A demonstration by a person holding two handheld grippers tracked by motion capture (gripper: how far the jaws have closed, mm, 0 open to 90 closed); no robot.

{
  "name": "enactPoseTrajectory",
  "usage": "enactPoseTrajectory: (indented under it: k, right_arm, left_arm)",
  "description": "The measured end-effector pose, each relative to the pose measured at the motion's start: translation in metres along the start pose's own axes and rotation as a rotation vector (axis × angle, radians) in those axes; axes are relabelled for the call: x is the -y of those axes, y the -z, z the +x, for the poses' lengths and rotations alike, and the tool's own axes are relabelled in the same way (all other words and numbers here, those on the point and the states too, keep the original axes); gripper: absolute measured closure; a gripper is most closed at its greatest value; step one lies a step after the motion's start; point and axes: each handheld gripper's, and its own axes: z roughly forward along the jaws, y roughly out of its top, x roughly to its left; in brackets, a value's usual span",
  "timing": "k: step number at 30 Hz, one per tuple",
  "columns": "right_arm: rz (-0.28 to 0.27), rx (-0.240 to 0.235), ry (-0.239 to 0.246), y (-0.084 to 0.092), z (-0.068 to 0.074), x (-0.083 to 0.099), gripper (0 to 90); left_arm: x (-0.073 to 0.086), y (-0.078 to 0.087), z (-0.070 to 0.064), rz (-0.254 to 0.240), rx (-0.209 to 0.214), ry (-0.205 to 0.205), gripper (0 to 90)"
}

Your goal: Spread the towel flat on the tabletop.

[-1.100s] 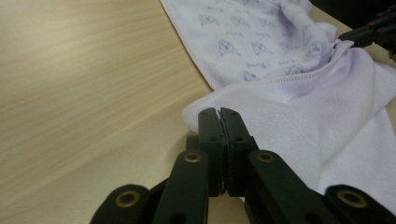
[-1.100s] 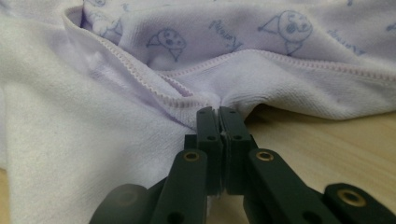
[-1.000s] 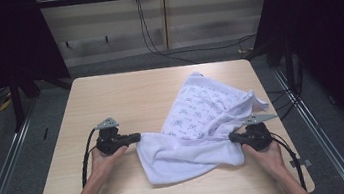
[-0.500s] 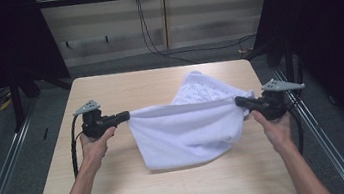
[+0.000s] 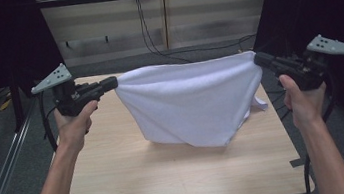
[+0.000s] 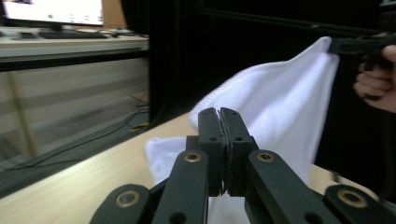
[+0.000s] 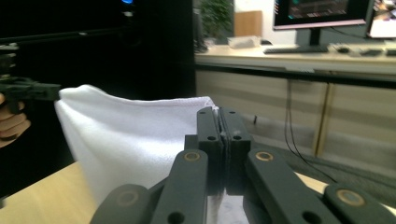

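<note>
Above the table, white towel hangs stretched, top edge taut, lower edge sagging; left gripper and right gripper each clamped on a corner. Gripper views show monitors behind.

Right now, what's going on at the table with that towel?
A person holds a white towel up over the wooden table, stretched between two grippers. The left gripper is shut on one top corner and the right gripper on the other, so the top edge runs nearly straight between them. The towel hangs like a sheet; whether its lower edge touches the tabletop is hard to tell.
</note>
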Motion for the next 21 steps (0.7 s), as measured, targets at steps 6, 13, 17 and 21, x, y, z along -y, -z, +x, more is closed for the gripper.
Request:
enactPoseTrajectory:
  k: [6, 13, 17, 21]
  right_arm:
    - [0.136, -0.087, -0.036, 0.028, 0.021, 0.074, 88.5]
    - [0.212, -0.129, -0.058, 0.096, 0.054, 0.137, 88.2]
    - [0.276, -0.162, -0.079, 0.127, 0.079, 0.165, 88.0]
    - [0.335, -0.184, -0.112, 0.141, 0.094, 0.183, 86.9]
  left_arm:
    - [0.076, 0.022, -0.022, 0.073, 0.070, 0.075, 88.6]
    - [0.150, 0.047, -0.076, 0.178, 0.150, 0.101, 88.5]
    - [0.177, 0.064, -0.096, 0.233, 0.232, 0.148, 88.0]
    - [0.182, 0.079, -0.112, 0.249, 0.261, 0.125, 87.8]
